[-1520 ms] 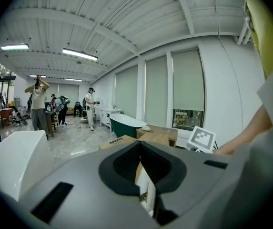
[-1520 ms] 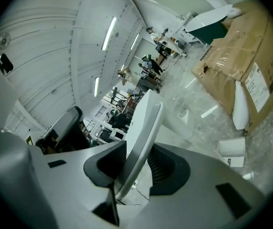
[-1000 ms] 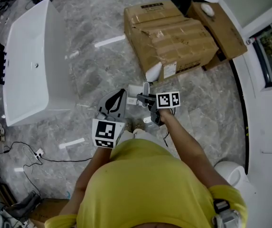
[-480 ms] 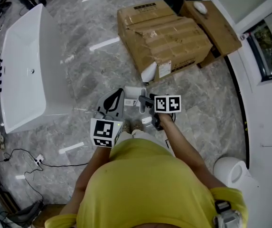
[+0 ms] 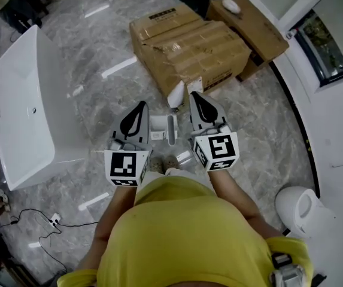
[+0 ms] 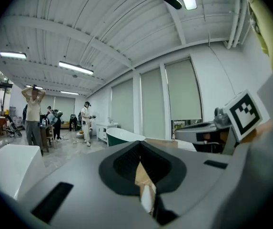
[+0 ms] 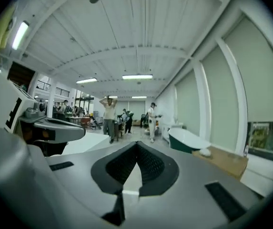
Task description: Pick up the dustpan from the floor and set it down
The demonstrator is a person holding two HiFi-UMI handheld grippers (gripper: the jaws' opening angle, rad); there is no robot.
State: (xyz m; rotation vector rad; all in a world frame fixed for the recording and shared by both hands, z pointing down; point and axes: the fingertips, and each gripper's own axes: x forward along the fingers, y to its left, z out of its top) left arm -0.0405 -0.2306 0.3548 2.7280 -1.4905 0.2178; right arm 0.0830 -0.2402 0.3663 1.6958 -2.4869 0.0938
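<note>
The white dustpan [image 5: 159, 126] stands on the grey marble floor just ahead of the person's feet, with its handle upright. Neither gripper touches it. My left gripper [image 5: 142, 104] and right gripper [image 5: 193, 94] are held up level, side by side, one on each side of the dustpan and well above it. Both are shut with nothing between the jaws. In the left gripper view the jaw tips [image 6: 140, 143] meet, and a cardboard box shows through the gap behind them. In the right gripper view the tips [image 7: 136, 143] also meet.
Taped cardboard boxes [image 5: 189, 43] lie on the floor straight ahead. A white bathtub [image 5: 24, 106] stands at the left, a white toilet [image 5: 300, 208] at the lower right, and a cable with a power strip [image 5: 54, 220] at the lower left. Several people stand far off [image 7: 109, 116].
The right gripper has let go of the dustpan handle, risen and rolled upright beside the left one, now shut. The left gripper has lifted a little. The dustpan stays on the floor.
</note>
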